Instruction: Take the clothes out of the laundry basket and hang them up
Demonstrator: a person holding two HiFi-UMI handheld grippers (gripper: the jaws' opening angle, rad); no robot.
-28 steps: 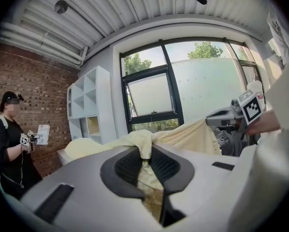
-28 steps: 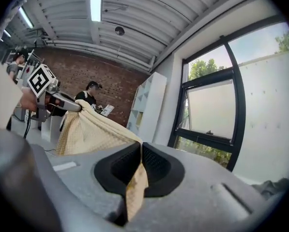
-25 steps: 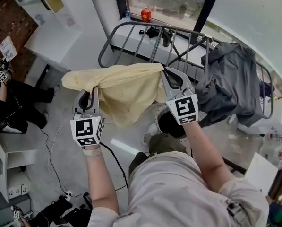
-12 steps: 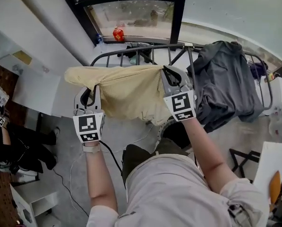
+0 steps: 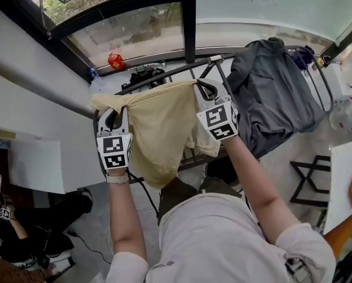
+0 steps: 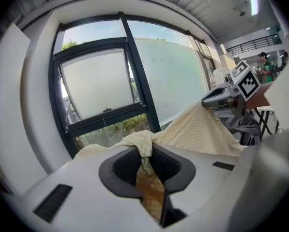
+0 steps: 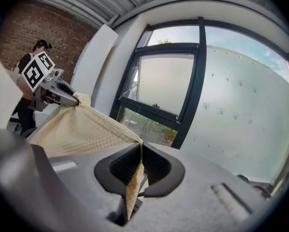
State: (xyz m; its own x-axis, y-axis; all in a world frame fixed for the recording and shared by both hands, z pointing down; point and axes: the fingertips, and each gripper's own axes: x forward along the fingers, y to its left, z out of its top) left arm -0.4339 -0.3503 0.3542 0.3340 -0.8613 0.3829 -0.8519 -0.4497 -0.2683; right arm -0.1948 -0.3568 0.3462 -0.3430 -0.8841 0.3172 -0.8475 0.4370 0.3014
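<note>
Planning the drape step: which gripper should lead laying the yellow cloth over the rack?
Right, probably. The right gripper sits over the rack rails beside the gray garment; the left gripper hangs at the rack's outer corner. Both are shut on the yellow cloth.

Pale yellow cloth (image 5: pixel 161 128) spread taut, seemingly just above drying rack (image 5: pixel 176 72) rail
</note>
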